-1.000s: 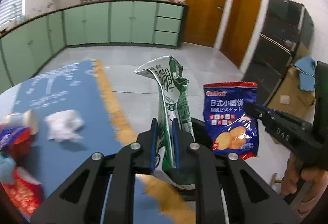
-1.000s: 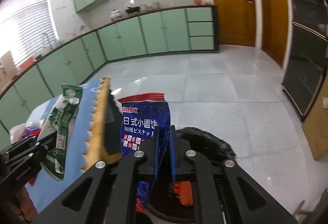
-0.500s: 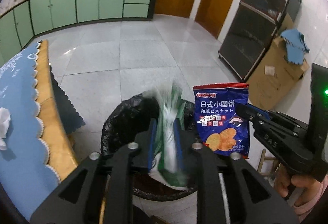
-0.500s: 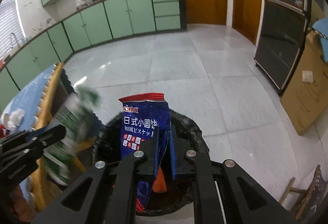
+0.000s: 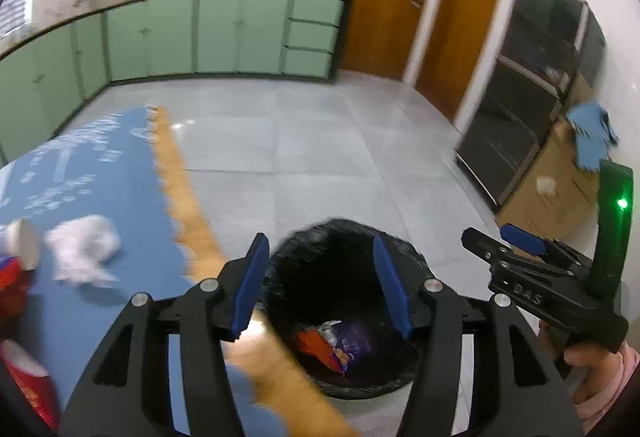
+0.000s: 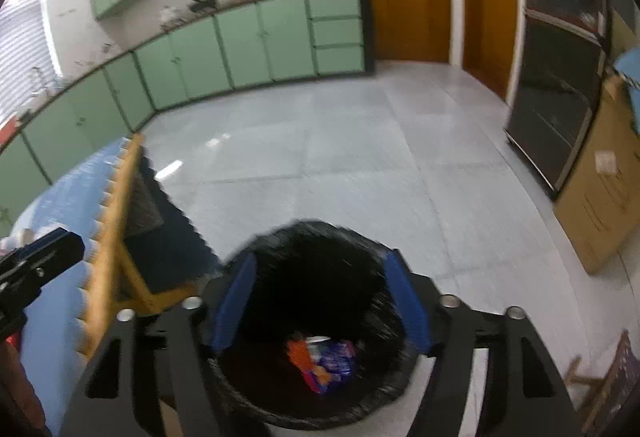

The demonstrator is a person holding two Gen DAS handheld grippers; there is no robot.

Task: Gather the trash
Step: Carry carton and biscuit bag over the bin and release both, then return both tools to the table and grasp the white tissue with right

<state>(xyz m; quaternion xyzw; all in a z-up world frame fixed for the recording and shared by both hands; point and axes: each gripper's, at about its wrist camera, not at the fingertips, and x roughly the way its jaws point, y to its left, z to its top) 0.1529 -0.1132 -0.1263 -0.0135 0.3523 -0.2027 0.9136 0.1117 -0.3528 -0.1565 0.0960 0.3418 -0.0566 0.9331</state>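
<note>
A round bin with a black liner [image 5: 344,237] [image 6: 320,237] stands on the floor beside the table. Snack wrappers [image 5: 340,347] [image 6: 322,361], orange and blue, lie at its bottom. My left gripper [image 5: 322,281] is open and empty above the bin's mouth. My right gripper [image 6: 318,301] is open and empty above the bin too; it also shows in the left wrist view [image 5: 504,241] at the right. A crumpled white tissue [image 5: 82,253], a paper cup [image 5: 20,243] and red packaging [image 5: 12,277] lie on the blue tablecloth [image 5: 80,165].
The table's yellow scalloped edge [image 5: 180,189] [image 6: 120,205] runs beside the bin. Grey tiled floor [image 6: 340,157] stretches to green cabinets [image 5: 200,33]. A dark cabinet [image 5: 532,97] and a cardboard box [image 6: 604,189] stand at the right.
Both grippers opened over the bin. The green-and-white carton left my left gripper and the blue biscuit bag left my right gripper; wrappers now lie in the bin.
</note>
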